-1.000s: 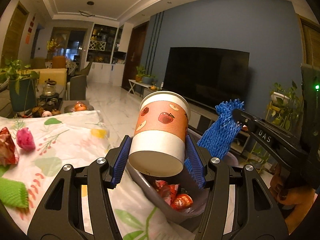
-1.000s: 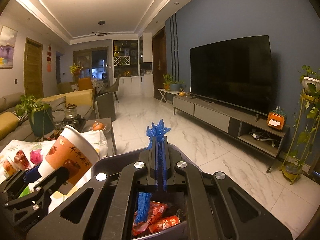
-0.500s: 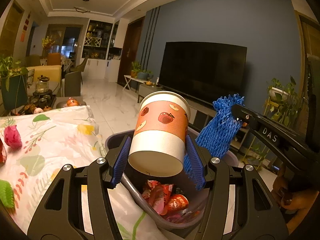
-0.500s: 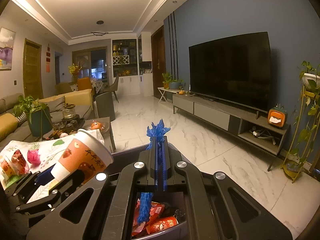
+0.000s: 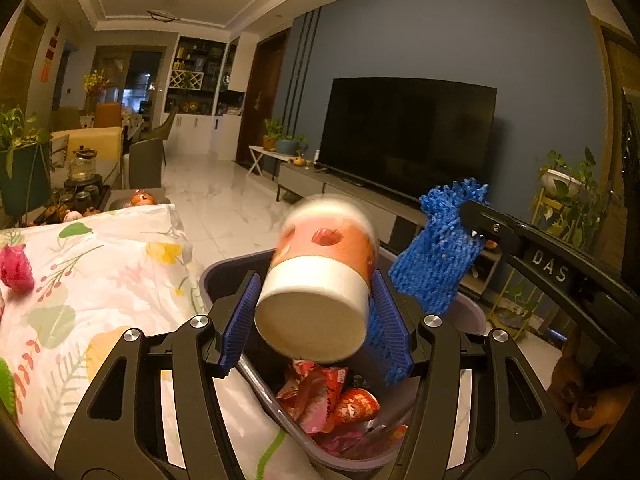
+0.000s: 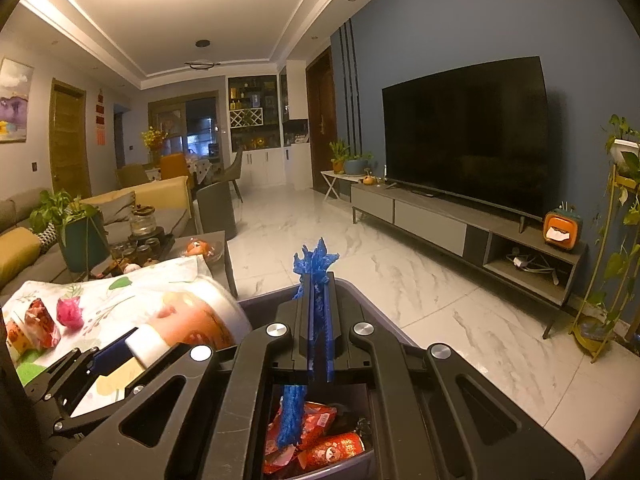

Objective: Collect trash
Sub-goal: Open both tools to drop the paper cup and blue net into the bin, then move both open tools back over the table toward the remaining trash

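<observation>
- Here the left gripper [image 5: 316, 320] was over the bin [image 5: 228, 276], its blue pads [image 5: 240, 320] spread to either side of a paper cup [image 5: 320, 280].
- The cup was blurred, with a gap showing between it and the left pad; whether the right pad touched it could not be told.
- Its long axis ran roughly along the fingers and tilted up: the white base faced the camera and sat low, while the wider mouth pointed away, toward the TV [image 5: 408, 136].
- In the right wrist view the cup [image 6: 192, 324] lay nearly on its side, base toward the left gripper [image 6: 116, 354], mouth toward the bin's rim [image 6: 260, 304].
- The right gripper [image 6: 318, 320] was pressed together on a blue foam net [image 6: 316, 264], which stuck up past the fingertips and hung down below them into the bin.
- The net's long axis was thus close to vertical; in the left view the net [image 5: 436, 256] stood over the bin's far right rim, just beside the cup.
- Red wrappers [image 5: 328, 400] lay in the bottom of the bin.
- The bin stood against a table under a floral cloth [image 5: 100, 272].
- On that cloth, well apart from the bin, lay a pink net [image 6: 70, 312] and a red packet [image 6: 40, 324].
- A hand [image 5: 588, 404] showed at the lower right of the left view, under the right gripper's body.
</observation>
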### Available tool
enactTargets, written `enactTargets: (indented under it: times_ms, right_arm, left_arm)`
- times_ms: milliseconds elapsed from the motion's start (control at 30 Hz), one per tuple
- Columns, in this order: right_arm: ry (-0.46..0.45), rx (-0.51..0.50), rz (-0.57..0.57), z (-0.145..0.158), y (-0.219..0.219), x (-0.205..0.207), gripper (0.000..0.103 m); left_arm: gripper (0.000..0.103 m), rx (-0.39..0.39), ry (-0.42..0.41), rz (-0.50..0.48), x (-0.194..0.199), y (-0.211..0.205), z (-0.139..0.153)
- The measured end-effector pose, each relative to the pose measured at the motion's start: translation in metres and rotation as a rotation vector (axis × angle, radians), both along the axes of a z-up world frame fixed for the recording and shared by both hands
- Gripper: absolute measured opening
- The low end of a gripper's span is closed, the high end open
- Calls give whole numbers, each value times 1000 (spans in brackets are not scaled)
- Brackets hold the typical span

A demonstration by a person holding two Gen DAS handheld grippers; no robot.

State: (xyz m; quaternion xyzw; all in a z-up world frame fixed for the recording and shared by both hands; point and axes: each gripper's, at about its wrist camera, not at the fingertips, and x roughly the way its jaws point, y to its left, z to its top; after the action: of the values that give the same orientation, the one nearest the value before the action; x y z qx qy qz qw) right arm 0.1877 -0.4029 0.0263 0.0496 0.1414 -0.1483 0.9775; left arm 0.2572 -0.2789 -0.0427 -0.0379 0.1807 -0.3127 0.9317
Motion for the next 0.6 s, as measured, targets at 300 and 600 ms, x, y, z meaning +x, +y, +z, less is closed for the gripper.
enactTargets:
  times_ms: [300,600]
  right_arm:
    - [-22,16,-7,-2,1,-6,44]
    - [-46,23,-10,-8,13,-29,74]
  left_arm:
    - [77,-1,28,34,-2,10,-2]
    - [92,26,35,173,-24,57,-6]
